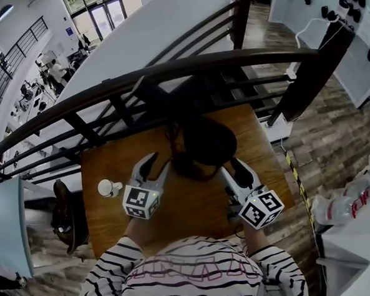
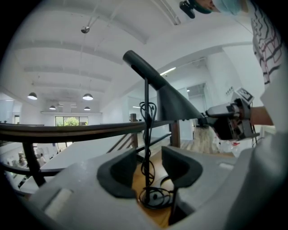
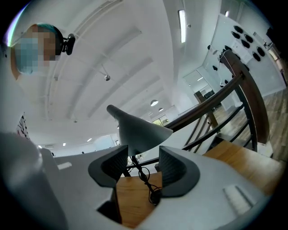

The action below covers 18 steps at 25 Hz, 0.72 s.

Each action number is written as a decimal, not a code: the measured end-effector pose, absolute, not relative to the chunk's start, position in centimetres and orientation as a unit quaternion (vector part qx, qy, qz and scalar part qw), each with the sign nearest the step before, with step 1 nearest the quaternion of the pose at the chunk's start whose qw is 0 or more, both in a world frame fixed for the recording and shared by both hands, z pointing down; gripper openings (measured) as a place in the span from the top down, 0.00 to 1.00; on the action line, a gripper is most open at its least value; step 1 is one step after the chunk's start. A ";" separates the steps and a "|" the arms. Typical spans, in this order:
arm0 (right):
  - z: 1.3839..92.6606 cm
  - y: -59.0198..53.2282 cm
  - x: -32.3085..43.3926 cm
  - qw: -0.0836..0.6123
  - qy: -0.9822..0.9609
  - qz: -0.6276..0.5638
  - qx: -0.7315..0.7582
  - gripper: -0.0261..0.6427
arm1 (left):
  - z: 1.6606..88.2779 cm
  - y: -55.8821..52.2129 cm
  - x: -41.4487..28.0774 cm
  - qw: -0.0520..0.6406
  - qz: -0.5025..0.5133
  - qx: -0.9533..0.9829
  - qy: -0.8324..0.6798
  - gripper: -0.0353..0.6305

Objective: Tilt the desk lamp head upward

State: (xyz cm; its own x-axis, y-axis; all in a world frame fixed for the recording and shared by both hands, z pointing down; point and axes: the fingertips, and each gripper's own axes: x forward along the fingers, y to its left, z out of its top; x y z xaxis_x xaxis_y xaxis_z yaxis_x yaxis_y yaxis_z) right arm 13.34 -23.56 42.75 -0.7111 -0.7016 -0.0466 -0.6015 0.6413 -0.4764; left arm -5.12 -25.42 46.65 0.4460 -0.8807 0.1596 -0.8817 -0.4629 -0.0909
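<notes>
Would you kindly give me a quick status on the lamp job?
Left gripper and right gripper open, empty, either side of lamp head. Not gripped, faces down. Loose cord looped on stem.

The desk lamp [image 1: 207,142] stands on the table [image 1: 187,207] before me, between my left gripper [image 1: 157,166] and right gripper [image 1: 232,172]; a railing [image 1: 146,70] runs behind.

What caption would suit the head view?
Left gripper and right gripper, both open, face a lamp on a table.
</notes>
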 end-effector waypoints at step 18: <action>42.9 -24.1 13.7 0.145 0.906 -0.237 -0.319 0.66 | 49.2 -32.3 -2.0 -0.004 0.152 0.857 -0.493 0.72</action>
